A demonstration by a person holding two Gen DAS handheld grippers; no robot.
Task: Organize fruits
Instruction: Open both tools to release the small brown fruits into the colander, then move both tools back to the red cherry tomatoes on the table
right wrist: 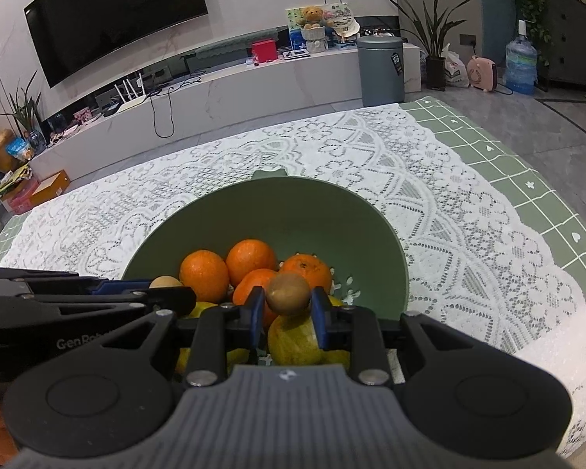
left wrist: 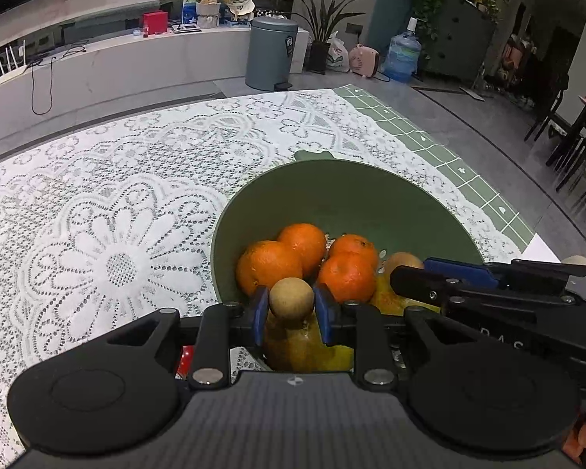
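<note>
Nearest, each hand-held gripper, left [left wrist: 291, 314] and right [right wrist: 288, 310], is clamped across a small, light, firm-looking brown kiwi [left wrist: 291, 298], the right's [right wrist: 288, 293] likewise, above yellow fruit and mandarins [left wrist: 269, 264] in a green bowl [left wrist: 351, 191] on the lace-covered counter [left wrist: 97, 203].

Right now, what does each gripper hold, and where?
Each holds a small brown round fruit by its sides: left gripper one, right gripper another, over the green bowl.
</note>
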